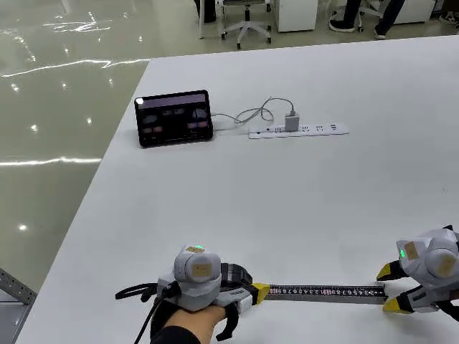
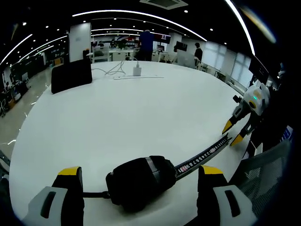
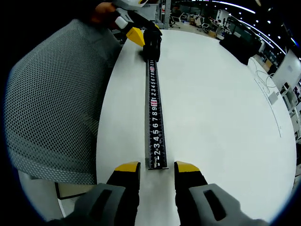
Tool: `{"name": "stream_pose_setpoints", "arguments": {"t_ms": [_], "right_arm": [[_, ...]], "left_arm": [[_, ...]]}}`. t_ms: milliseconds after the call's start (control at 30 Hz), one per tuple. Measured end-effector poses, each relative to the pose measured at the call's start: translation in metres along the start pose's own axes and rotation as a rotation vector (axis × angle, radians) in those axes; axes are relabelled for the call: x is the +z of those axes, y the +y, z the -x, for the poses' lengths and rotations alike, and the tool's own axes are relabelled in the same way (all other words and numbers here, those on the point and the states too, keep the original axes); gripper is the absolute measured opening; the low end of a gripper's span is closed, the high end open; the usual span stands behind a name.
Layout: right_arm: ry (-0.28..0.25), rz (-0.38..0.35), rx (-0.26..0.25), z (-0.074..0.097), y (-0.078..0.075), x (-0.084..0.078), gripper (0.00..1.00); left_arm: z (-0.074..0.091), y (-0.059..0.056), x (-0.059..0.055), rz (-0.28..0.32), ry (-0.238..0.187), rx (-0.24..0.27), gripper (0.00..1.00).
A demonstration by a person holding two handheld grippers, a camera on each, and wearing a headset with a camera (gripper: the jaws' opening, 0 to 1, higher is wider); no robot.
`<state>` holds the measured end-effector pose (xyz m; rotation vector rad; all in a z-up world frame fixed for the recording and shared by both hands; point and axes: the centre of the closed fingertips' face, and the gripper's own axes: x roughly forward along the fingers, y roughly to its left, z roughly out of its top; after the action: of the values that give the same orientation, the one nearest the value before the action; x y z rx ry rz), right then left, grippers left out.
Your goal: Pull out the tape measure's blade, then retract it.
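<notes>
Left claw (image 2: 141,170) wide, straddling the black tape case (image 2: 138,183), gaps both sides. Right claw (image 3: 157,166) narrow, unclamped; blade (image 3: 155,113) end between its tips, flat on counter (image 1: 287,201). Judgement: blade thin, springy, slick, so pinch at the end hook; case rigid, squeeze its flanks.

The left gripper (image 2: 141,170) sits at one end of the blade (image 3: 155,117). Its jaws are wide apart, and there is a gap on each side. A hand (image 1: 188,321) holds it from behind, low down. The right gripper (image 3: 157,167) is at the other end of the blade. Its jaws are a little apart, one on each side of the tip, not squeezing it
</notes>
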<state>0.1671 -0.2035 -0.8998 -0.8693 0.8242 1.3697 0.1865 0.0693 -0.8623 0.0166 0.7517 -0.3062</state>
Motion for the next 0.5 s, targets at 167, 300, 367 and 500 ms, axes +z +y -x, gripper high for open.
{"name": "stream_pose_setpoints", "arguments": {"t_ms": [167, 300, 367, 500], "right_arm": [[0.01, 0.009, 0.022, -0.0021, 0.0008, 0.0012, 0.13], [0.024, 0.007, 0.037, -0.0037, 0.0028, -0.0001, 0.12], [0.034, 0.012, 0.044, -0.0045, 0.0032, -0.0008, 0.12], [0.067, 0.008, 0.048, -0.0064, 0.0028, 0.0, 0.12]], "left_arm": [[0.0003, 0.0009, 0.0016, 0.023, -0.01, -0.002, 0.97], [0.0008, -0.0006, 0.0008, 0.004, -0.005, -0.006, 0.96], [0.0006, -0.0007, 0.002, 0.023, -0.013, -0.009, 0.93], [0.0004, -0.0019, 0.0005, 0.048, -0.008, -0.009, 0.9]]}}
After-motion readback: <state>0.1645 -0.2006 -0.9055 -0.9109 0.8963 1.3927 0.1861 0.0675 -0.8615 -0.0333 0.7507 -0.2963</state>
